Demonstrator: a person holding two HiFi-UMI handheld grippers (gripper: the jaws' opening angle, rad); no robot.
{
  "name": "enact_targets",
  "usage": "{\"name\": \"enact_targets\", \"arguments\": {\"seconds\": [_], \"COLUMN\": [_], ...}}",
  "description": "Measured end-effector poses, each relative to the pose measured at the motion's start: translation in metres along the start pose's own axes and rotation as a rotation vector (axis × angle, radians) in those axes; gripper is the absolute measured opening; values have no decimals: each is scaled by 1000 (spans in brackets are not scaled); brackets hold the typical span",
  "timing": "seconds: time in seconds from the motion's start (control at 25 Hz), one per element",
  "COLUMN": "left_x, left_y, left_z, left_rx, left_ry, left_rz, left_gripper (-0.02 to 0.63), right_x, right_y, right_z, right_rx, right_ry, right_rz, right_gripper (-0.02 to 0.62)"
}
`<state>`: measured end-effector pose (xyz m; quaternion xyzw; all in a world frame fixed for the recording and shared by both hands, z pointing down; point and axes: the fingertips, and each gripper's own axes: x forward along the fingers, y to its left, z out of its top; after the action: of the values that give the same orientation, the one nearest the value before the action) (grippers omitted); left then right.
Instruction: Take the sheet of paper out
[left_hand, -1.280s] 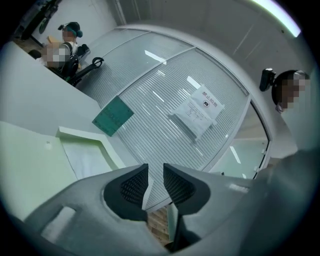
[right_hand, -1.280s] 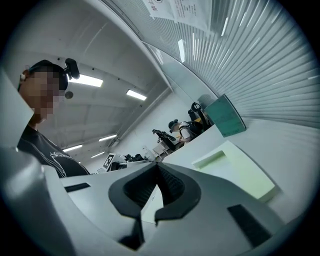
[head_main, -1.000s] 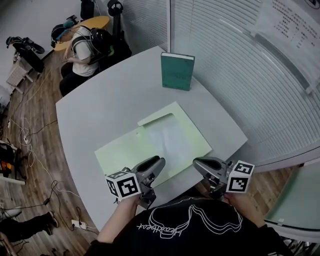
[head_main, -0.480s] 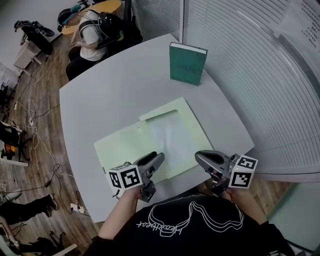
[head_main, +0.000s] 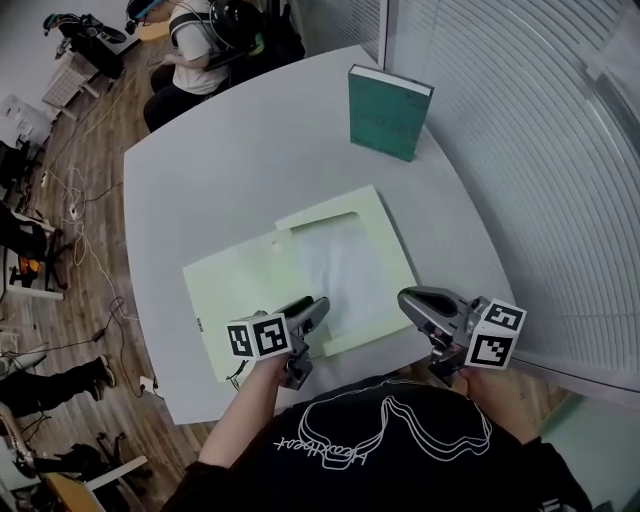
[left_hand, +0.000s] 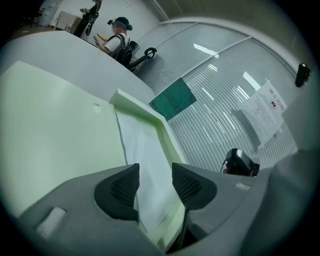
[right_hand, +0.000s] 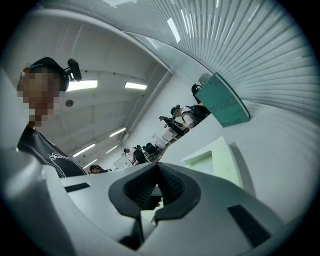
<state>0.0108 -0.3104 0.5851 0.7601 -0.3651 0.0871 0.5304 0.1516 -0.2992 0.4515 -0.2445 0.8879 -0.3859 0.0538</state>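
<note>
A pale green folder (head_main: 240, 290) lies open on the grey table (head_main: 220, 180), with the white sheet of paper (head_main: 345, 265) tucked in its right half. My left gripper (head_main: 315, 305) hangs low over the folder's near edge. In the left gripper view the left gripper (left_hand: 156, 180) stands open, its jaws having just been opening; the sheet (left_hand: 145, 150) lies flat beneath the gap and the pads do not press on it. My right gripper (head_main: 405, 298) hovers just off the folder's near right corner. Its tips (right_hand: 157, 172) meet with nothing between them.
A teal book (head_main: 385, 112) stands upright at the table's far right, by the window blinds (head_main: 520, 150). A person (head_main: 215, 30) sits beyond the table's far left edge. Cables trail on the wooden floor (head_main: 70, 250) to the left.
My left gripper has sunk towards the folder's near edge and its jaws have spread. My right gripper has drifted a little to the right. The folder and sheet lie as before.
</note>
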Motion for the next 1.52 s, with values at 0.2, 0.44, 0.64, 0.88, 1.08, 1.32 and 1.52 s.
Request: {"name": "enact_targets", "arguments": {"seconds": [0.2,0.44,0.64,0.88,1.08,1.32,1.52], "left_x": [12,22,29,30,30,32,34], "left_y": [14,33,43,46,46,41,40], "left_z": [1,-3,-7,-8,-7,-13,-13], "left_rx": [-28,-55,-62,-60,-61,-67,-93], "left_ry": [-20,-15,15,35,44,79,98], "left_rz": [52,96,116,115,113,82,57], "left_gripper": [193,193,195,195,193,193,193], "right_x": [-4,-4,-3,2,2,3,4], "right_y": [-14,-24,-26,-32,-37,-37,-40], "right_z": [9,3,3,-2,-7,-7,-12], "right_rx": [-5,4,-1,19,31,34,44], "right_ry": [16,25,24,23,26,23,33], "right_rz": [22,58,92,97,94,95,86], "right_gripper": [9,9,9,9,9,9,9]}}
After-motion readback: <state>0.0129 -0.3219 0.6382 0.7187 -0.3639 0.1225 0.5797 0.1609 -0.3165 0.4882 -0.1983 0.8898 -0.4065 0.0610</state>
